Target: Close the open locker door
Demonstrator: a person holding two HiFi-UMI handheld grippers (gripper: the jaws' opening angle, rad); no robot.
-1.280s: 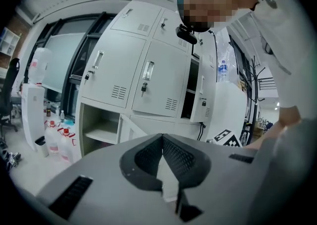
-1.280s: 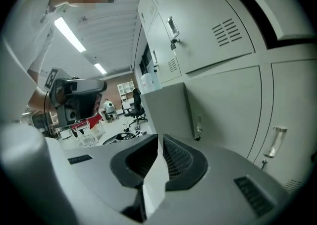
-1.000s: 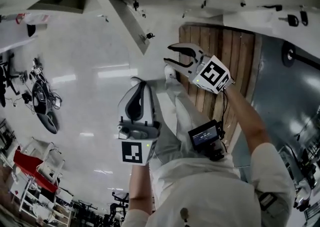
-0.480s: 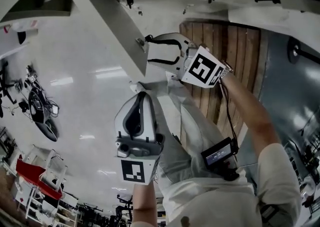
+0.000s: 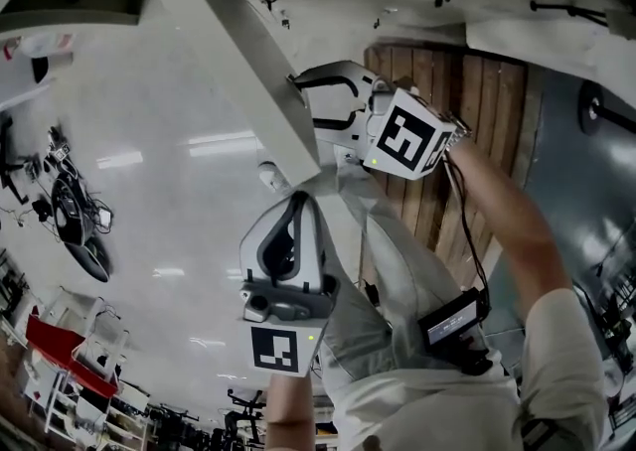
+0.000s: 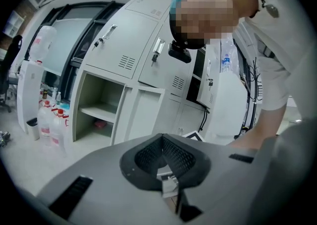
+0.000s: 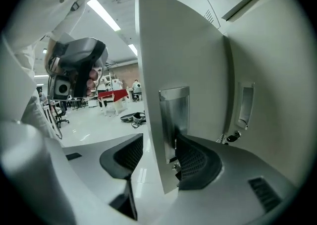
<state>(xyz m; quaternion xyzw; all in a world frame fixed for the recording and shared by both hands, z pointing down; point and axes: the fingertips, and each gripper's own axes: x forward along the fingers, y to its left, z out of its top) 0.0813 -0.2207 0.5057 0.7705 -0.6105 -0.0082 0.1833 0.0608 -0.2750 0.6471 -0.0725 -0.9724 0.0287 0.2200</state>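
Note:
The open locker door [image 5: 229, 52] is a white slab that runs slantwise across the head view. My right gripper [image 5: 306, 103] straddles its free edge. In the right gripper view the door [image 7: 188, 55] and its metal latch plate [image 7: 174, 110] stand between the jaws of my right gripper [image 7: 159, 142]. These jaws have just been opening. The left pad [image 7: 126, 154] stands clear of the door and the right pad [image 7: 195, 162] lies close to its inner face. My left gripper [image 5: 296, 201] hangs lower, away from the door, its pads [image 6: 171, 157] together with nothing held.
A row of white lockers [image 6: 124, 55] with an open shelf compartment [image 6: 99, 112] and bottles [image 6: 49, 120] beside it fills the left gripper view. A key [image 7: 232, 138] hangs under a door handle [image 7: 245, 105]. A wooden panel [image 5: 447, 121] lies to the right.
My right gripper moved left onto the door's edge, rolled, and its jaws spread wider around it. My left gripper sank lower in the head view, jaws unchanged.

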